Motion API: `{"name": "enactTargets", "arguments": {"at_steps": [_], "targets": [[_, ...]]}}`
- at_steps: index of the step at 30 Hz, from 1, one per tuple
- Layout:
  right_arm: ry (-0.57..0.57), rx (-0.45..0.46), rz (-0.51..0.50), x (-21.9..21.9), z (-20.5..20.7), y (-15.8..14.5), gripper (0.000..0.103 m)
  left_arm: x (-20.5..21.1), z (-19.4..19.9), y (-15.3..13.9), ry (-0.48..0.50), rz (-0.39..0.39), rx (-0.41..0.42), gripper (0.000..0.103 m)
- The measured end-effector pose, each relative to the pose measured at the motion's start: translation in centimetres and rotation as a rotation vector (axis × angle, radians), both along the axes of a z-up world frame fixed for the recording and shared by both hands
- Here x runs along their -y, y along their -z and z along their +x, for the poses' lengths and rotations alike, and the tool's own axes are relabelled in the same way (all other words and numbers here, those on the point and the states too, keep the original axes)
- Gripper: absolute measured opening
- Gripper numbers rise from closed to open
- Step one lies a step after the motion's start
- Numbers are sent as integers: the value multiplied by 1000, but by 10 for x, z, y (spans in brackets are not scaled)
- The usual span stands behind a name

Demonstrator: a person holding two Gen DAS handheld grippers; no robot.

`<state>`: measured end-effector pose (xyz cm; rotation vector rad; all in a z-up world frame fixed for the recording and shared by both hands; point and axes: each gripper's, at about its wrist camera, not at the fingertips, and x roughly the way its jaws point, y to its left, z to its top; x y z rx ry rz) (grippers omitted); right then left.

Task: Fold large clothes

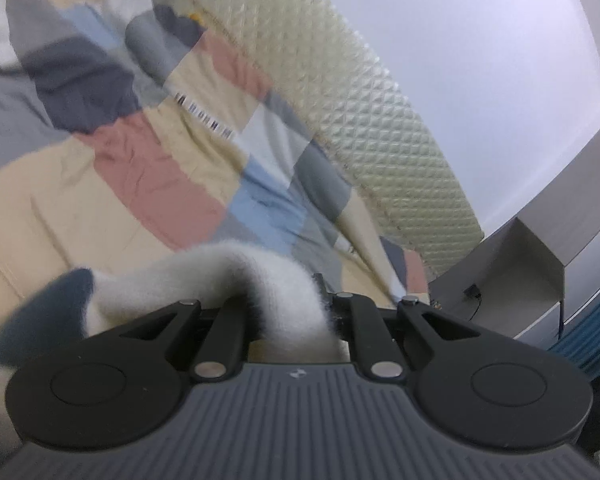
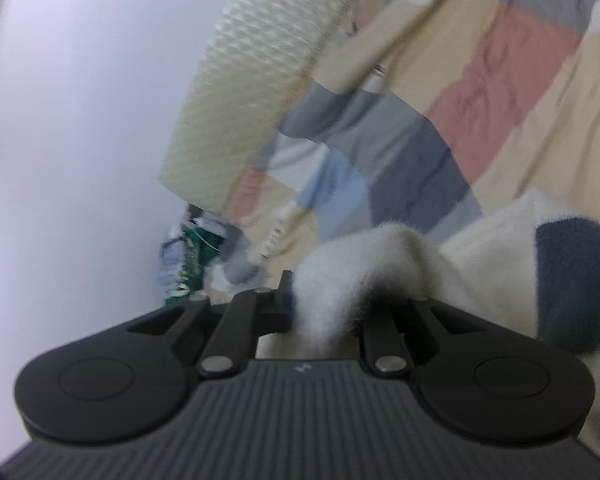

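Note:
A fuzzy white garment with dark navy patches (image 1: pixel 260 276) is pinched in my left gripper (image 1: pixel 296 312), which is shut on its edge; the cloth humps up over the fingers and trails off to the left. My right gripper (image 2: pixel 328 316) is shut on another edge of the same fuzzy white and navy garment (image 2: pixel 364 260), which trails to the right. Both grippers hold the garment lifted above a bed. The fingertips are hidden by the cloth.
Below lies a bed with a patchwork cover (image 1: pixel 148 160) of beige, pink, blue and grey squares. A cream quilted headboard (image 1: pixel 372 128) runs along the white wall. A grey cabinet (image 1: pixel 540 248) stands at the right of the left wrist view. Clutter (image 2: pixel 192 256) sits by the bed's end.

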<state>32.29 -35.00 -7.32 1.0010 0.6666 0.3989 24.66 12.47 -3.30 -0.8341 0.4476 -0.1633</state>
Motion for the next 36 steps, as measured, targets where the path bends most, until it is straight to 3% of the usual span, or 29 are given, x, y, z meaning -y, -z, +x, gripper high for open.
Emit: {"name": "enactTargets", "arguments": {"at_steps": [5, 12, 14, 16, 17, 18, 19, 20, 25, 29, 36], "targets": [[12, -109, 81, 7, 34, 47, 17, -7, 45, 41, 35, 21, -47, 13], [8, -219, 92, 1, 61, 97, 18, -14, 75, 85, 49, 5, -163, 15], [1, -213, 82, -2, 60, 95, 19, -14, 74, 85, 62, -3, -166, 21], [-8, -195, 60, -4, 57, 88, 22, -12, 72, 81, 85, -8, -164, 47], [-9, -189, 50, -6, 54, 84, 30, -10, 67, 77, 84, -3, -160, 64], [-11, -183, 50, -6, 51, 82, 37, -7, 60, 71, 78, 11, -139, 66], [-13, -176, 56, -7, 48, 78, 51, -4, 53, 65, 81, 32, -109, 66], [-17, -156, 70, -7, 42, 73, 56, 0, 44, 57, 91, 48, -82, 66], [-51, -48, 122, -5, 11, 39, 57, 10, 13, 32, 122, 52, -4, 66], [-73, 7, 1, -15, -17, 13, 57, 20, -14, 15, 91, 206, 7, 66], [-79, 16, -422, -43, -24, 3, 57, 27, -20, 23, -6, 469, -128, 66]]}}
